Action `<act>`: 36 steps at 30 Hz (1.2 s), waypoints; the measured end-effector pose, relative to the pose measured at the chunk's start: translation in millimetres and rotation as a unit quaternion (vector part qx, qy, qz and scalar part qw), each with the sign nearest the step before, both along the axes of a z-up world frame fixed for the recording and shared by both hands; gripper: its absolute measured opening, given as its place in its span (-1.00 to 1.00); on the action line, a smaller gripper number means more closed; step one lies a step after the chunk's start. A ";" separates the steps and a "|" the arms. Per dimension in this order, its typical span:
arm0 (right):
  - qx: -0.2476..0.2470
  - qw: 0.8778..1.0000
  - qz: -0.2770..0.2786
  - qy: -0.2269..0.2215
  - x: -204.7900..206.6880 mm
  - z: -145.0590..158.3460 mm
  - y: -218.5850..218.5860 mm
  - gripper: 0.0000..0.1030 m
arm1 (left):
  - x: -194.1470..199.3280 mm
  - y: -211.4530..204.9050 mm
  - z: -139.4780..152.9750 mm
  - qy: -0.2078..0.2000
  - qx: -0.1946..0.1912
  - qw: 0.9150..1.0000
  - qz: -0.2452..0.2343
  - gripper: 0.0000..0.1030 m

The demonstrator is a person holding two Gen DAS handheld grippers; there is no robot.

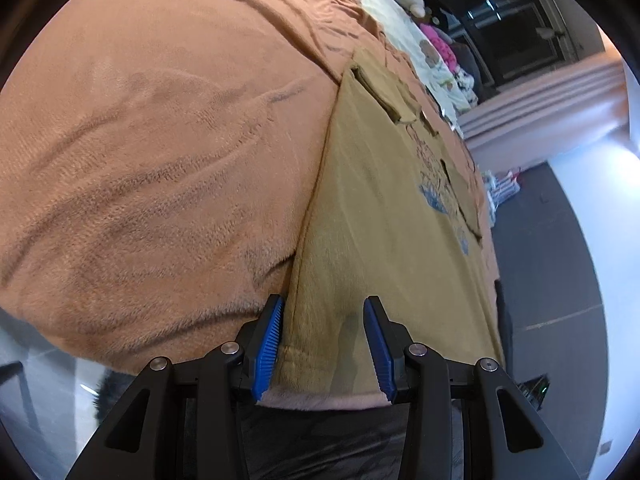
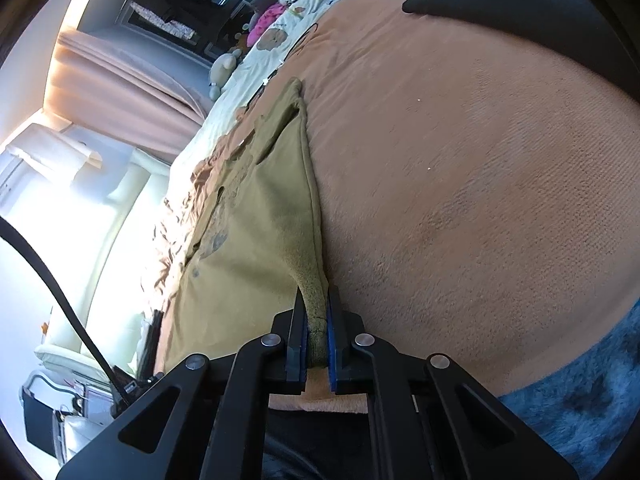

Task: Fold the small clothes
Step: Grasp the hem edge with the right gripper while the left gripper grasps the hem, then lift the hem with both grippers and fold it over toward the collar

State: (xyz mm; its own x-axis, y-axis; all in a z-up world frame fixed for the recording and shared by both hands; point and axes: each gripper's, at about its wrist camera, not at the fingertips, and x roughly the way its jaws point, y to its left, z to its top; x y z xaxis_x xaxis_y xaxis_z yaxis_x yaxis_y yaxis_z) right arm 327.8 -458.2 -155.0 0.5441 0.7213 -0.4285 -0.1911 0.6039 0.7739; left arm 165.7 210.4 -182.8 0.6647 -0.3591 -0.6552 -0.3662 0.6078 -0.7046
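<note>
A: Where are your tongs?

B: Your right gripper [image 2: 317, 336] is pressed tight on a bunched corner of the shirt [image 2: 256, 216] at the bed's near edge. Your left gripper [image 1: 323, 346] stands spread, the shirt's other hem corner lying between its pads [image 1: 268, 344], unpinched.

A: And the shirt?

B: It lies flat on the blanket [image 1: 152, 152], stretching away from you, print up. Beyond it, a cream sheet [image 2: 256, 76].
</note>
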 end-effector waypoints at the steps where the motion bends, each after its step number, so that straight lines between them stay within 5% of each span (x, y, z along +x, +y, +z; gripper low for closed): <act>1: 0.002 1.000 -0.001 0.000 -0.6 -0.2 -1.8 -0.93 | -0.3 0.9 -0.6 0.000 -0.004 1.000 0.005 -0.16; 3: 0.004 1.000 -0.001 0.000 -0.7 0.6 -1.4 -0.93 | -1.3 -0.2 0.5 0.001 0.000 1.000 0.005 -0.20; 8: 0.007 1.000 -0.002 0.000 0.3 3.5 -2.5 -0.93 | -6.8 6.4 -4.1 0.017 -0.002 1.000 0.014 -0.82; 13: 0.009 1.000 -0.001 0.000 -3.9 11.7 0.5 -0.94 | -12.1 19.9 3.8 0.010 -0.010 0.999 0.030 -0.90; 21: 0.014 1.000 0.004 -0.024 -13.4 35.9 5.7 -0.95 | -26.3 36.4 45.4 -0.054 -0.035 0.997 0.036 -0.91; 36: 0.046 0.997 0.018 -0.055 -38.6 48.8 -6.1 -0.95 | -64.9 52.0 98.2 -0.145 -0.091 0.984 0.050 -0.92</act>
